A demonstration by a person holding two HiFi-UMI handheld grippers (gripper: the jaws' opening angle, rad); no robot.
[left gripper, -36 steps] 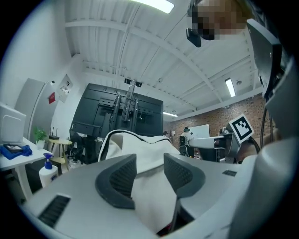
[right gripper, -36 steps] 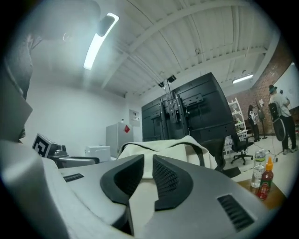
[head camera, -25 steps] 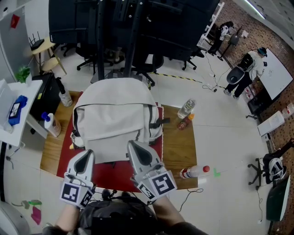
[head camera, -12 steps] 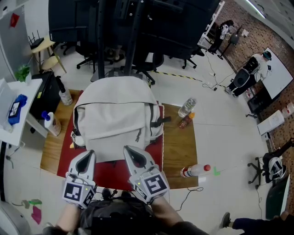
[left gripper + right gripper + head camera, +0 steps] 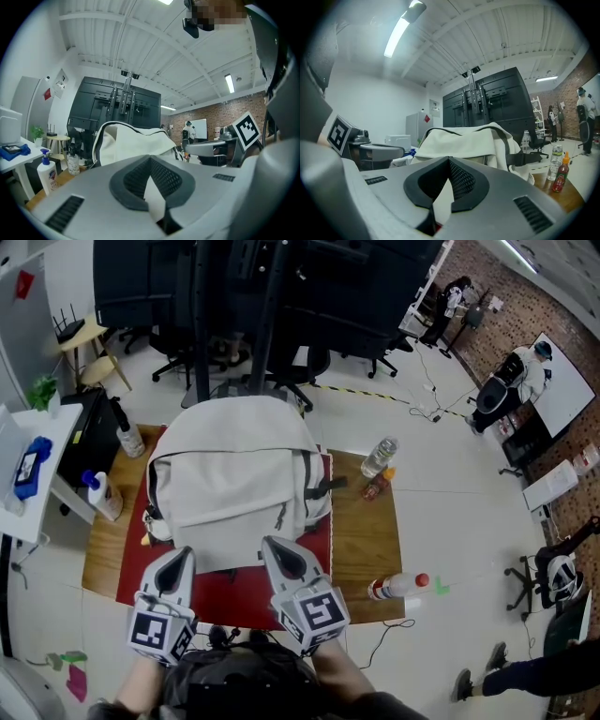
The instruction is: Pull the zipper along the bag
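Bright, even light from a ceiling light [image 5: 401, 29]; strong fisheye bending at edges.

- right gripper [image 5: 279, 546]: tip has drawn back slightly toward the person and shifted a little left, so it overlaps less of the bag [image 5: 234, 465] at its near edge; its marker cube moved left with it.
- walking person's legs [image 5: 511, 673]: now in the lower right corner; absent a second ago, only a shoe half a second ago.
- person at the whiteboard [image 5: 514, 381]: shifted slightly.
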